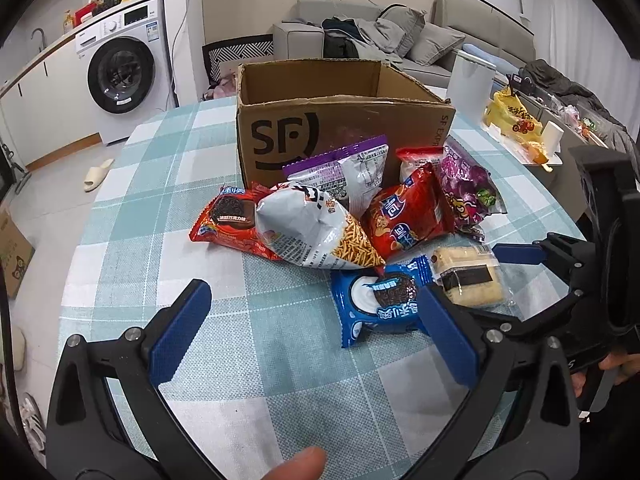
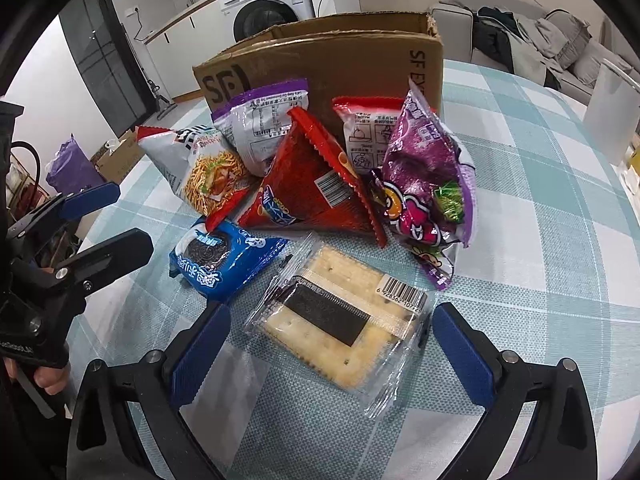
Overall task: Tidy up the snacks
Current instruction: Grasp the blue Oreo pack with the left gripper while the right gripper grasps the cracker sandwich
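Several snack packs lie on the checked tablecloth in front of an open SF cardboard box point(image 1: 340, 120) point(image 2: 344, 56). My left gripper point(image 1: 316, 328) is open and empty; the blue cookie pack point(image 1: 380, 304) point(image 2: 220, 256) lies near its right finger. My right gripper point(image 2: 332, 356) is open, its fingers on either side of the clear cracker pack point(image 2: 340, 328) point(image 1: 468, 276). Behind lie a white noodle-snack bag point(image 1: 312, 228) point(image 2: 200, 164), a red crisp bag point(image 1: 408, 216) point(image 2: 316, 188), a purple candy bag point(image 1: 468, 184) point(image 2: 428, 184), a red cookie pack point(image 1: 228, 220) and a purple-topped bag point(image 1: 352, 172) point(image 2: 264, 120).
The round table point(image 1: 160, 184) point(image 2: 540, 240) drops off at left and right. A white container point(image 1: 470, 76) point(image 2: 608, 104) and a yellow bag point(image 1: 512, 120) stand at the back right. A washing machine point(image 1: 120, 72) and a sofa point(image 1: 400, 36) are beyond.
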Available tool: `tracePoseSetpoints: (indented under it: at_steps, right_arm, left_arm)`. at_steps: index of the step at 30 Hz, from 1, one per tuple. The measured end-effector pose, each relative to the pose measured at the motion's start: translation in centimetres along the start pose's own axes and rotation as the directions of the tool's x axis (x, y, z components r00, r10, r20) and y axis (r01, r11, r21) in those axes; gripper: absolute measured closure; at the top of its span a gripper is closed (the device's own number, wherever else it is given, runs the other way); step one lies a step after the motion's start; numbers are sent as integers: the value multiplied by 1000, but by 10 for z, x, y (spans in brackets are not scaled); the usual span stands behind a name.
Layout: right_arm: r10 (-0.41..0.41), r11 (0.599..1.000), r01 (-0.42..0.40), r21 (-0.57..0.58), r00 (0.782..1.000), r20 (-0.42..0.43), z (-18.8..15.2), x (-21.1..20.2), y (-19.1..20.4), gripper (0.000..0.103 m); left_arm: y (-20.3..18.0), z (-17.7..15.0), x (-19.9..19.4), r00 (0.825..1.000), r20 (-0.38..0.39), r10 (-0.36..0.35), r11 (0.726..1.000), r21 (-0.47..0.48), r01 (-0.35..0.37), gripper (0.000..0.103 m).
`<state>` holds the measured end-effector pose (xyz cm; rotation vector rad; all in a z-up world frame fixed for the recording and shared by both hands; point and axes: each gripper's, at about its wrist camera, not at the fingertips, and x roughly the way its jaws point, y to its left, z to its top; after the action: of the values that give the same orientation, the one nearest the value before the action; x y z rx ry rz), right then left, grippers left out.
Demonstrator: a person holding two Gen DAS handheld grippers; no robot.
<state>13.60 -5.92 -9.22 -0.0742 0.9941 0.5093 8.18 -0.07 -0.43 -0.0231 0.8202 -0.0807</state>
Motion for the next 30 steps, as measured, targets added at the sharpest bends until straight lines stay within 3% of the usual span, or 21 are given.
tracePoseSetpoints:
  at_steps: [10,30]
  right_arm:
    - [-66,997,66,-27,998,-10,-3,3,6,0]
    - [-127,992,126,-21,991,-34,-9,-7,-39,0]
  left_arm:
    - [-3,-4,11,999,-33,-15,1000,6,15,0]
    - [-20,-16,36,988,-107,-110,994,-2,110,1]
